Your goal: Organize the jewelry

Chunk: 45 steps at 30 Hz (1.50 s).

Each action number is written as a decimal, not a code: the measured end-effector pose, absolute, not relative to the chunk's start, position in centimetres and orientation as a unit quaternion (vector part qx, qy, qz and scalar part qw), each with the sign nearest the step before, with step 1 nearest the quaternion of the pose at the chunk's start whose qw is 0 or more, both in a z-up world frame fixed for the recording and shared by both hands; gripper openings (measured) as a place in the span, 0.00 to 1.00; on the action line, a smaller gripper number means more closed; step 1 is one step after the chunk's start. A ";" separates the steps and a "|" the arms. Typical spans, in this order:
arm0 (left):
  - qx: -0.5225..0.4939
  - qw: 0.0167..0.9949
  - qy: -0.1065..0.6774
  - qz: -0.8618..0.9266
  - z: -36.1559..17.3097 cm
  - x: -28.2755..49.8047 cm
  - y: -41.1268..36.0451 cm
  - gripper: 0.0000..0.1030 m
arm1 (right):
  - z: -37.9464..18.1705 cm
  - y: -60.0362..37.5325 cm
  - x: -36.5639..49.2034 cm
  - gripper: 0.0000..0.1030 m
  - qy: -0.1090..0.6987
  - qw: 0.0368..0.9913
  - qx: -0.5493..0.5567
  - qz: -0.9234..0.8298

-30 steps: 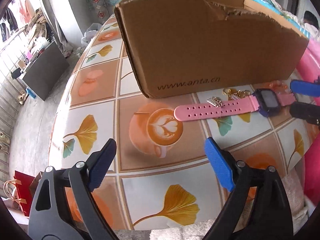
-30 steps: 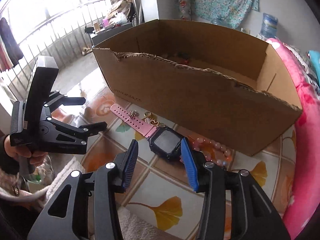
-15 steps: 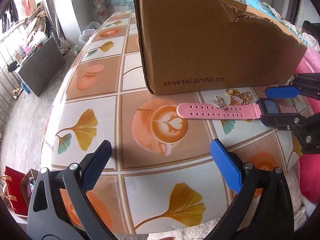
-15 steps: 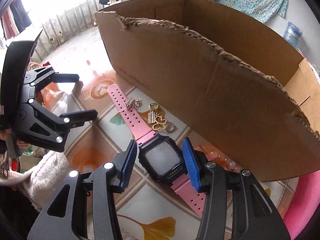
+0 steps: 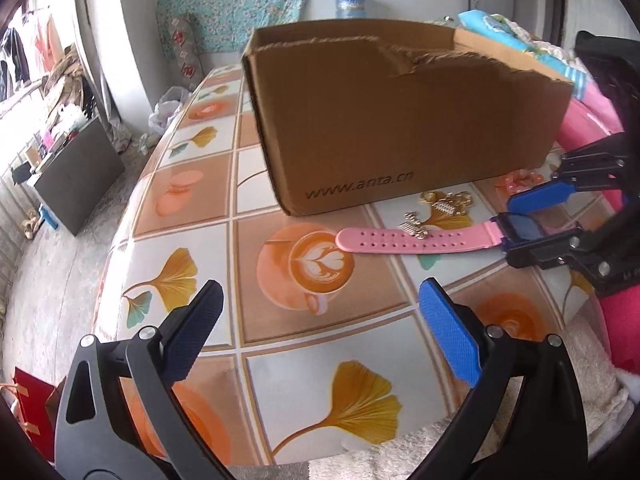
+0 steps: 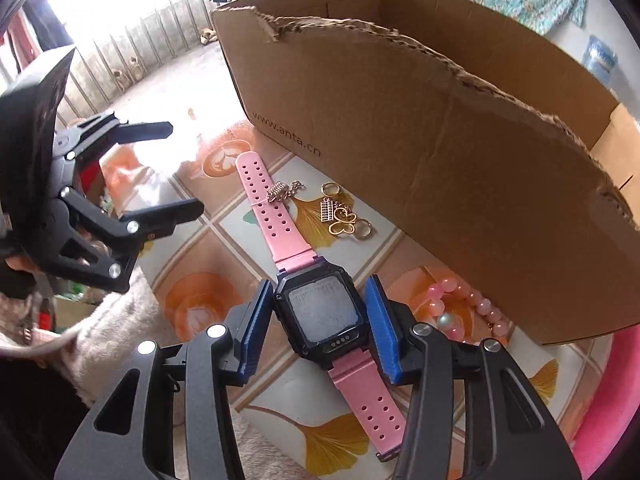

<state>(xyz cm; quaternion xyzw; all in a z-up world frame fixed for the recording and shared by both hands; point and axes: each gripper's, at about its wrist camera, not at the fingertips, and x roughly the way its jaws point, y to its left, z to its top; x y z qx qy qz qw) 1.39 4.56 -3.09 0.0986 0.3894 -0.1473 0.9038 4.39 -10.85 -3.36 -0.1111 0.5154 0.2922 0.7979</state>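
One pink-strapped watch (image 6: 320,312) lies flat on your tiled table (image 5: 280,364), just before the cardboard box (image 6: 440,128). Your right gripper (image 6: 318,316) straddles its dark case, pads at both sides. Gold trinkets (image 6: 340,212) sit nearby. Your left gripper (image 5: 320,332) hangs spread, holding nothing.

Black grippers (image 6: 320,320), blue ribbed pads (image 5: 450,338)

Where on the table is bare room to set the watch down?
Bare: the tablecloth left of the cardboard box, and the near tiles by the left gripper. Crowded: along the box front, with watch, gold charms and pink beads.
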 end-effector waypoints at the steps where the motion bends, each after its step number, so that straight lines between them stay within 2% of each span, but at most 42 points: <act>1: 0.104 0.907 0.376 -0.160 -2.7 0.8 4.2 0.91 | -3.4 -11.5 4.8 0.45 0.525 0.791 -0.087 0.301; 2: 0.114 0.909 0.361 -0.172 -2.4 0.2 3.7 0.90 | -3.4 -12.1 5.3 0.45 0.535 0.783 -0.064 0.310; 4: 0.136 0.910 0.340 -0.194 -2.0 -0.9 2.4 0.76 | -3.5 -13.1 5.8 0.45 0.551 0.768 -0.030 0.324; 6: 0.154 0.906 0.336 -0.208 -2.0 -1.2 1.1 0.67 | -3.7 -13.4 5.6 0.45 0.563 0.754 -0.007 0.338; 8: 0.174 0.899 0.336 -0.218 -2.5 -1.1 -0.1 0.50 | -4.0 -13.8 5.6 0.45 0.573 0.742 0.012 0.349; 9: 0.185 0.897 0.335 -0.223 -2.7 -1.1 -0.7 0.48 | -4.0 -14.2 5.8 0.45 0.579 0.735 0.024 0.352; 11: 0.204 0.891 0.329 -0.237 -2.9 -1.1 -1.7 0.38 | -4.2 -15.0 6.3 0.45 0.588 0.724 0.044 0.359; 15: 0.242 0.878 0.321 -0.259 -3.4 -1.6 -3.8 0.32 | -4.4 -15.5 6.9 0.45 0.592 0.713 0.058 0.370; 17: 0.258 0.872 0.325 -0.261 -4.1 -1.4 -4.7 0.23 | -4.7 -15.5 7.2 0.44 0.591 0.712 0.063 0.374; 20: 0.260 0.867 0.336 -0.258 -4.8 -0.9 -5.2 0.16 | -4.7 -16.2 7.5 0.44 0.586 0.715 0.067 0.375; 36: 0.142 0.861 0.390 -0.293 -3.7 1.5 -4.1 0.08 | -2.7 -16.7 1.0 0.44 0.517 0.798 -0.077 0.300; 45: 0.148 0.863 0.382 -0.295 -3.4 1.3 -3.8 0.06 | -1.8 -15.3 -1.1 0.36 0.484 0.831 -0.130 0.242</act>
